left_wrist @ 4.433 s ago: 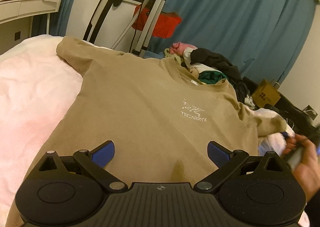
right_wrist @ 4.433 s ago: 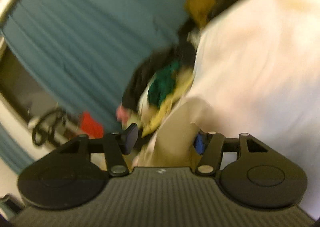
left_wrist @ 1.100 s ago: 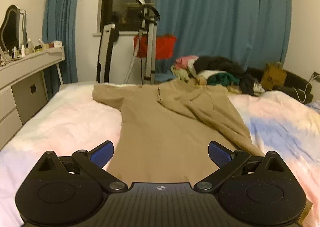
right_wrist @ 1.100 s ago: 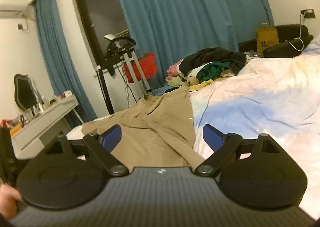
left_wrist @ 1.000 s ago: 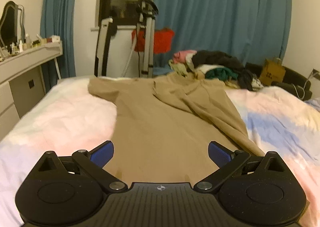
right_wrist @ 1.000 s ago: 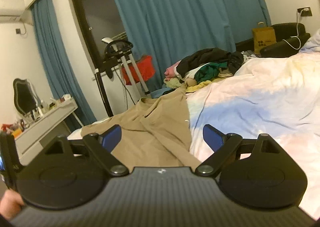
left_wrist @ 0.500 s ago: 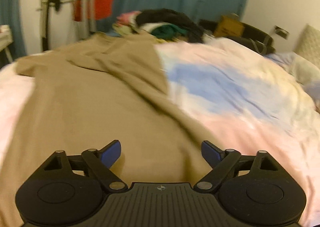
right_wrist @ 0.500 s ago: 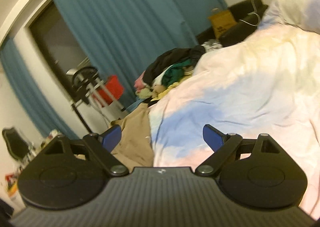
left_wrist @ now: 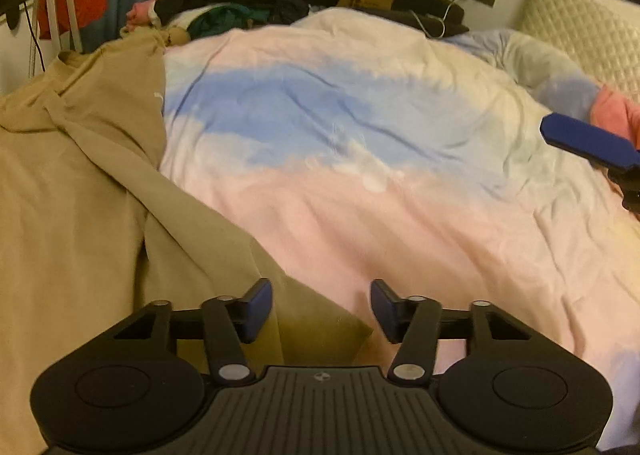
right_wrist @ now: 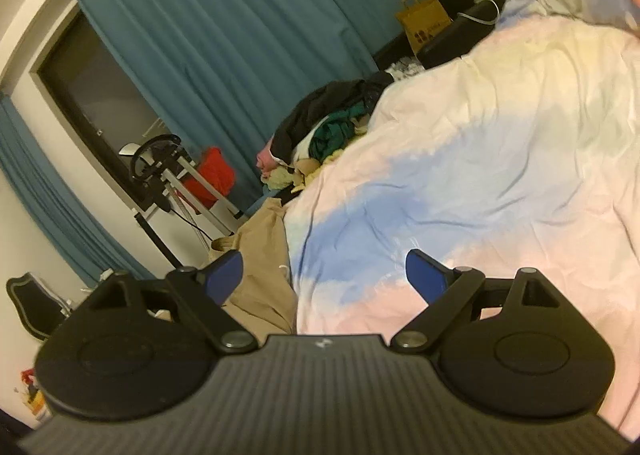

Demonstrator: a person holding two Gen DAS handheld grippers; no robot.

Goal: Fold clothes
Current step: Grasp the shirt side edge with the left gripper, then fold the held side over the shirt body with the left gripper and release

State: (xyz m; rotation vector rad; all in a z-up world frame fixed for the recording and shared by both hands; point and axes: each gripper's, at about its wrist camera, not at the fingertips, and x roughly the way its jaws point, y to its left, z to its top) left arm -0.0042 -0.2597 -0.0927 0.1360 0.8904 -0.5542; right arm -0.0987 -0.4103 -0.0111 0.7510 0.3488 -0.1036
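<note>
Tan cotton T-shirt (left_wrist: 80, 183) lies partly folded on bed's pink-and-blue duvet (left_wrist: 400, 159), hem corner between left gripper (left_wrist: 320, 309) blue pads, jaws spread, grasping nothing. Wide bare duvet beyond shirt's edge. Right gripper (right_wrist: 324, 277) tilted above duvet, released, empty.

The left gripper (left_wrist: 320, 309) hangs low, jaws parted with nothing between its fingers. The right gripper (right_wrist: 324, 275) tilts (rolled to one side), jaws spread wide and likewise empty.
</note>
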